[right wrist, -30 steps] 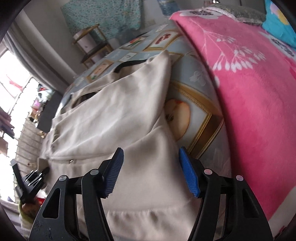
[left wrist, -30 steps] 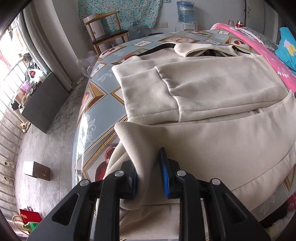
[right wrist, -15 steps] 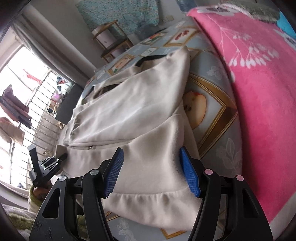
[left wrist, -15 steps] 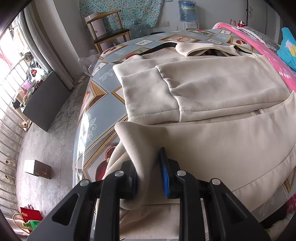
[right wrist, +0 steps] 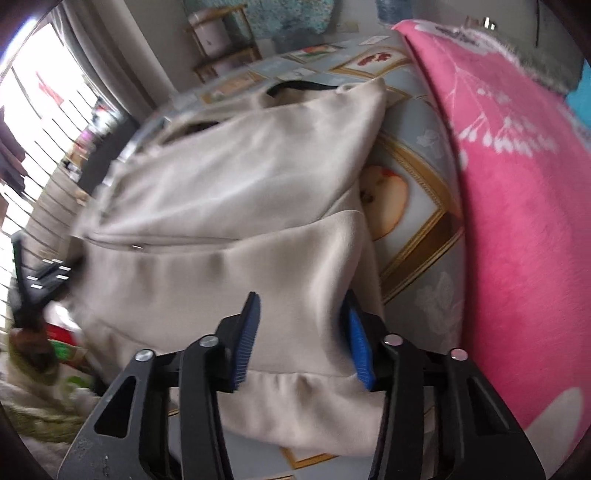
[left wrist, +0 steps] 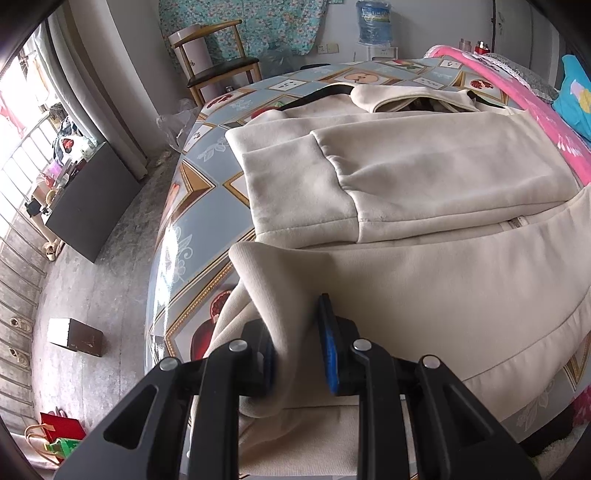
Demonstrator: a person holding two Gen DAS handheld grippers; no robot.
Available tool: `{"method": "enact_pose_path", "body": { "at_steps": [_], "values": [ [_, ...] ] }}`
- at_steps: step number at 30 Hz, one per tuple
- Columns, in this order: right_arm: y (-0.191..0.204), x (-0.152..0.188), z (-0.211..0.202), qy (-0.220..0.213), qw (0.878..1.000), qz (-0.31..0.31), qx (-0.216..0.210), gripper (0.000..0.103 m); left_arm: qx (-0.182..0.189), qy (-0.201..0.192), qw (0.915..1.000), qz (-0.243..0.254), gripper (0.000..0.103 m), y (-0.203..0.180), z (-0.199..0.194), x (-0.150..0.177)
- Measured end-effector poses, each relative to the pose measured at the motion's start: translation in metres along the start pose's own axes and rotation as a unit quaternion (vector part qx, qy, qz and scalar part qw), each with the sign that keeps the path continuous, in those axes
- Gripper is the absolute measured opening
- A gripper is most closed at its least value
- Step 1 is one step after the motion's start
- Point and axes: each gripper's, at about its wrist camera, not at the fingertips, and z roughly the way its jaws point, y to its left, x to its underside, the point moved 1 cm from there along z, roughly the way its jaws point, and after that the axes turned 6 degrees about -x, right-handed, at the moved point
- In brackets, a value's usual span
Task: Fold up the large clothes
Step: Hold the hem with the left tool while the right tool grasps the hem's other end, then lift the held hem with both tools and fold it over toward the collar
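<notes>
A large beige hooded jacket (left wrist: 424,192) lies spread on a table with a patterned blue cloth (left wrist: 199,206), a sleeve folded across its chest. My left gripper (left wrist: 299,350) is shut on a thick fold of the jacket's hem corner at the near left. In the right wrist view the same jacket (right wrist: 229,192) fills the middle. My right gripper (right wrist: 301,339) has its jaws around the hem at the jacket's right corner, with fabric bunched between the blue pads (right wrist: 358,350); the frame is blurred. The left gripper (right wrist: 40,288) shows far left there.
A pink blanket (right wrist: 517,221) lies along the table's right side. A wooden chair (left wrist: 218,70) and a water bottle (left wrist: 373,22) stand behind the table. A dark cabinet (left wrist: 92,206), a small box (left wrist: 74,336) and bags (left wrist: 55,439) are on the floor at left.
My right gripper has moved onto the jacket's hem and its jaws have narrowed from wide open onto the fabric. My left gripper keeps its hold and has barely moved.
</notes>
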Motion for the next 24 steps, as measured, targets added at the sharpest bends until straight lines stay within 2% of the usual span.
{"method": "enact_pose_path", "body": {
  "at_steps": [2,4,6,9,13,19,24],
  "values": [
    [0.007,0.0,0.001,-0.004,0.999,-0.009,0.033,0.029,-0.003,0.002,1.0,0.001,0.02,-0.001,0.0,0.0],
    [0.012,0.0,0.0,-0.009,0.998,-0.012,0.063,0.014,-0.004,0.005,1.0,0.0,0.02,-0.001,0.0,-0.001],
    [0.012,0.003,-0.005,-0.019,0.996,-0.007,0.087,0.009,-0.006,0.008,1.0,0.001,0.02,-0.001,0.001,-0.002],
    [0.014,0.006,-0.014,-0.041,0.995,0.008,0.091,0.008,-0.01,0.01,0.9999,0.005,0.02,-0.002,0.001,-0.003],
    [0.02,0.01,-0.015,-0.046,0.991,-0.001,0.125,0.008,-0.011,0.015,0.9998,0.004,0.02,-0.002,0.001,-0.004],
    [0.033,0.007,-0.001,-0.033,0.984,-0.035,0.173,0.008,-0.008,0.017,0.9998,0.002,0.02,-0.002,0.001,-0.004],
    [0.035,0.007,0.002,-0.026,0.981,-0.042,0.19,0.008,-0.005,0.018,0.9998,0.001,0.02,-0.001,0.002,-0.004]
  ]
}}
